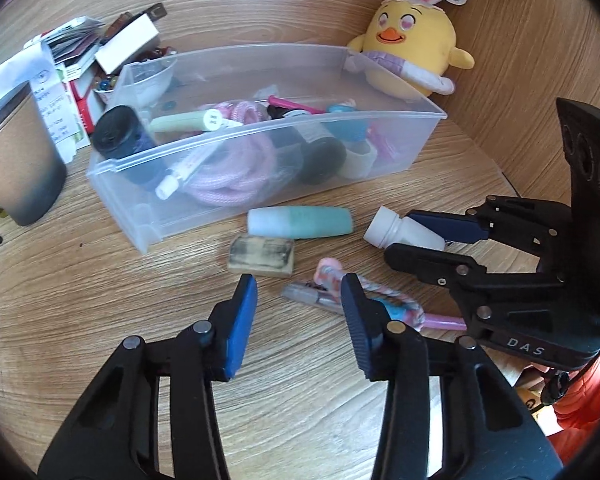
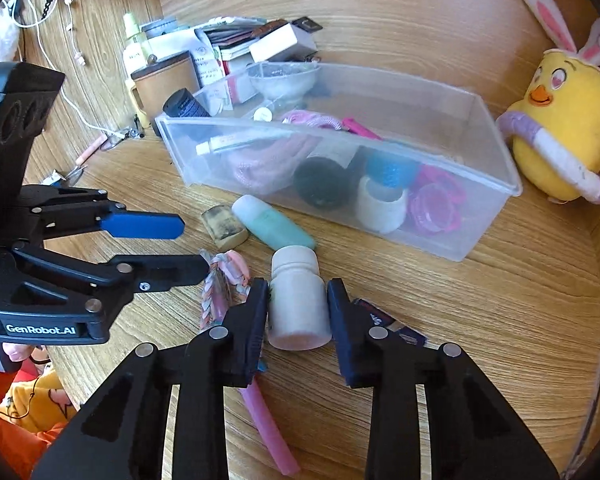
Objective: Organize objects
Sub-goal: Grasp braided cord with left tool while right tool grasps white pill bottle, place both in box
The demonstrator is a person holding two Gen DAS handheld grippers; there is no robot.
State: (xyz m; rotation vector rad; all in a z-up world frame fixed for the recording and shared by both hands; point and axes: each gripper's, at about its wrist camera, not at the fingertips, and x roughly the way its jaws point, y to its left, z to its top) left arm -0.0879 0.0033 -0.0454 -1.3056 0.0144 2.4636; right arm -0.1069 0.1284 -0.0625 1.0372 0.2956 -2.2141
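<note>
On the wooden desk (image 2: pixel 480 340), just near the clear bin (image 2: pixel 496 196), the right gripper (image 2: pixel 298 300) clasps a small white bottle (image 2: pixel 298 300) at mid-body, likely light, rigid and slippery, while the left gripper (image 1: pixel 300 300) hangs half-open, holding nothing, above a braided cord (image 1: pixel 374 286).

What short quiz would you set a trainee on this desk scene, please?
1. Fill the gap: the fingers of the left gripper stand ___ (open or shut).
2. Multiple choice: the white bottle sits between the fingers of: A the left gripper; B the right gripper; C neither.
3. True or false: the teal tube lies inside the clear bin.

Key: 1 open; 2 B; 3 false, it lies on the desk in front of the bin.
</note>
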